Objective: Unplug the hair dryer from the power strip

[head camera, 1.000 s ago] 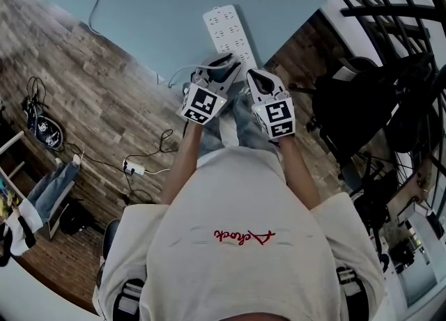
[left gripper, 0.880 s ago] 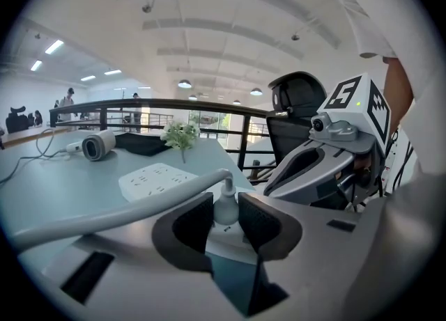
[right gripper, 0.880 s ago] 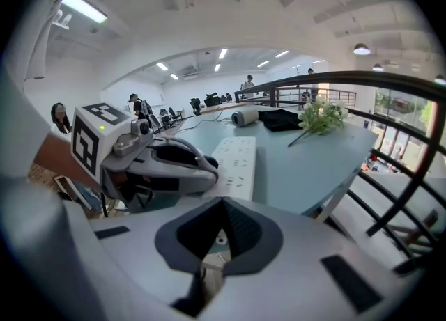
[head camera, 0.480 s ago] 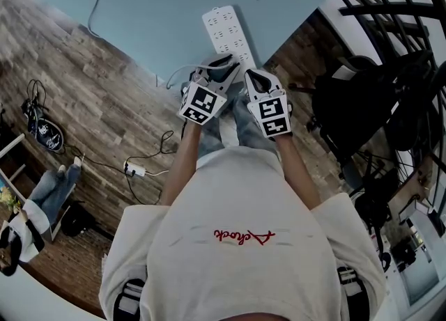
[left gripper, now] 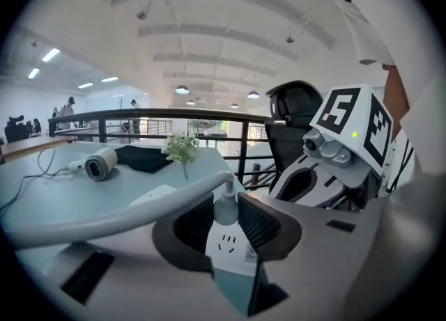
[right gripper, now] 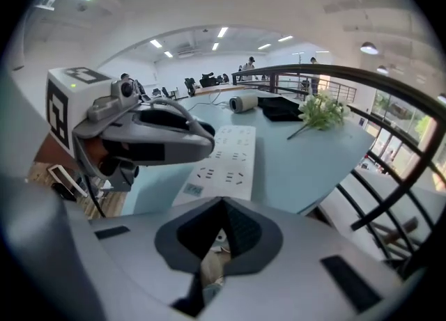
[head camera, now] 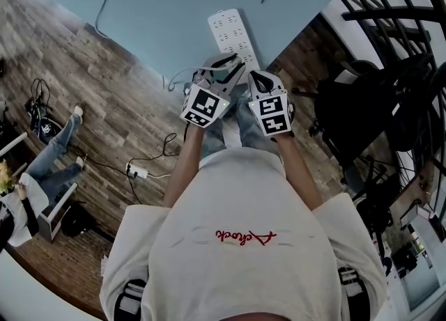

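The white power strip (head camera: 233, 34) lies on the pale blue table (head camera: 153, 13), with its near end at the table edge. My left gripper (head camera: 226, 63) is shut on the pale grey plug (left gripper: 225, 209), which stands over the strip's near end (left gripper: 233, 250) behind a free socket. The plug's prongs are hidden. Its grey cable (left gripper: 118, 212) runs off to the left. The hair dryer (left gripper: 101, 163) lies far back on the table and also shows in the right gripper view (right gripper: 244, 103). My right gripper (head camera: 254, 77) hangs shut and empty, just right of the left one at the table edge.
A black cloth (left gripper: 143, 158) and a sprig of flowers (left gripper: 181, 149) lie near the hair dryer. A black railing (right gripper: 390, 124) and a black chair (head camera: 355, 104) stand to the right. Cables and a second strip (head camera: 136, 168) lie on the wood floor.
My left gripper has risen a little with the plug still in its jaws. The right gripper stays where it was. A person at the left edge has shifted.
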Motion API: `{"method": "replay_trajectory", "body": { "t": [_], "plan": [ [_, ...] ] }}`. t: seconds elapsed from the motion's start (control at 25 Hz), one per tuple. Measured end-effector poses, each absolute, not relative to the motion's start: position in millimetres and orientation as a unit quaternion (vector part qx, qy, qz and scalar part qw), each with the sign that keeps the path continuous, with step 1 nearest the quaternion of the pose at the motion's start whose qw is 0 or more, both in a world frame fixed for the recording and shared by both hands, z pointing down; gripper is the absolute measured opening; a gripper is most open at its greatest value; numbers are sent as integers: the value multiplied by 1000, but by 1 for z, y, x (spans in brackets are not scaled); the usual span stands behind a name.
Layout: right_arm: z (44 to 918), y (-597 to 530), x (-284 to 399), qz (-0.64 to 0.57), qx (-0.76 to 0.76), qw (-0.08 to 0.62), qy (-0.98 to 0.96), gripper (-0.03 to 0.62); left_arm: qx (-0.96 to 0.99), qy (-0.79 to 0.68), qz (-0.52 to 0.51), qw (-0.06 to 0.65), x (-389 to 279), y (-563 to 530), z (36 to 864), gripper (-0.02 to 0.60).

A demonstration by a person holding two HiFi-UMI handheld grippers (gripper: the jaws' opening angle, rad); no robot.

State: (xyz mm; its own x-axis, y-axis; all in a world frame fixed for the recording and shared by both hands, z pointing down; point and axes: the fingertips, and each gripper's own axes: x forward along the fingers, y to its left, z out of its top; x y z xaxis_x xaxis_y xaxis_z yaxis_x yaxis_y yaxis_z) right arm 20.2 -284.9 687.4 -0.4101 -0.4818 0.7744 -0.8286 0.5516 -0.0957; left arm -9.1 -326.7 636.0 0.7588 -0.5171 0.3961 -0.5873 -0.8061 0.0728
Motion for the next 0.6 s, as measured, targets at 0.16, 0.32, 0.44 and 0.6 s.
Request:
{"method": "replay_trajectory", "body": {
  "t": [0.16,0.32,0.44,0.6],
  "plan": [
    [686,-288,21,237,418,349,-805,17,928,-308,180,107,-21,-318,638,110],
    [687,-287,23,230,416,348,-808,17,925,-323,168,111,-30,-313,630,112],
    [687,-287,24,227,414,344,-812,17,924,-330,161,103,-34,-312,618,112],
    [681,-286,27,231,417,327,-816,18,923,-343,154,86,-38,-308,596,112]
  ]
}}
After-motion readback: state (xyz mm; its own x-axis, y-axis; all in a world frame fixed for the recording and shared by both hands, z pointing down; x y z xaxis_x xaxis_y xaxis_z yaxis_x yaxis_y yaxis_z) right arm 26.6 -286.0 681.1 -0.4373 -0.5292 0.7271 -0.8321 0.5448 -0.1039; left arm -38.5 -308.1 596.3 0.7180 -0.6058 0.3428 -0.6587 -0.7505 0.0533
